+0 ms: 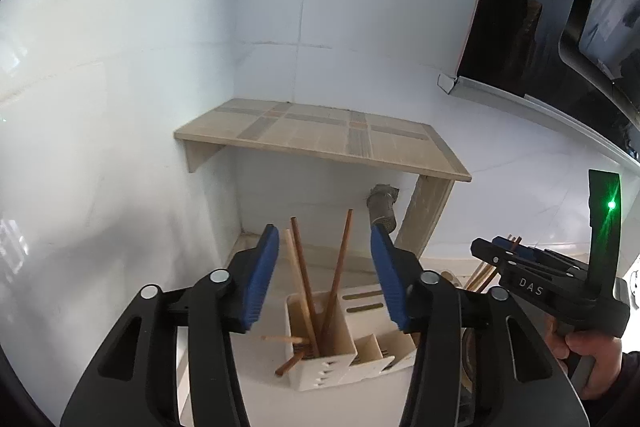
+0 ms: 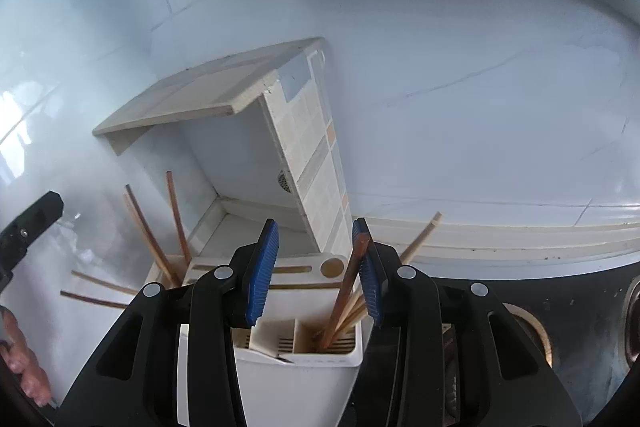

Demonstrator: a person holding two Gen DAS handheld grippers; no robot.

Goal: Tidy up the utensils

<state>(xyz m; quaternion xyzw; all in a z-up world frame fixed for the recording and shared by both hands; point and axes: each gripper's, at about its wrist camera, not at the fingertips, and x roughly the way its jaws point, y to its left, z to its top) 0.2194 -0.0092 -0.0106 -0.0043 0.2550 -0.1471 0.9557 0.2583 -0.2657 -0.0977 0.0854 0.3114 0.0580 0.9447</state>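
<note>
- The right gripper point(image 1: 508, 247) has the white letters "DAS" on its black side, and a green light point(image 1: 611, 205) glows on a black post above it.
- The chopsticks point(image 1: 320, 283) are long, thin brown sticks. Most stand in the holder point(image 1: 332, 367) with their tips down and their tops up, leaning apart like a fan.
- Two more chopsticks point(image 1: 286, 353) lie flat beside the holder's left end, pointing sideways.
- The holder is white, has a few slots, and sits on the white counter point(image 2: 480, 239) below a tiled shelf point(image 1: 320, 135).
- The left gripper point(image 1: 325, 277) points down at the left slot. Its blue pads point(image 1: 262, 279) stand apart and hold nothing; the sticks rise between them without touching.
- The right gripper point(image 2: 316, 269) points down at the right slot. It is partly open. One brown stick point(image 2: 348, 283) leans close by its right pad point(image 2: 370, 275); I cannot tell if they touch.
- A hand point(image 1: 596, 359) grips the right gripper's handle.
</note>
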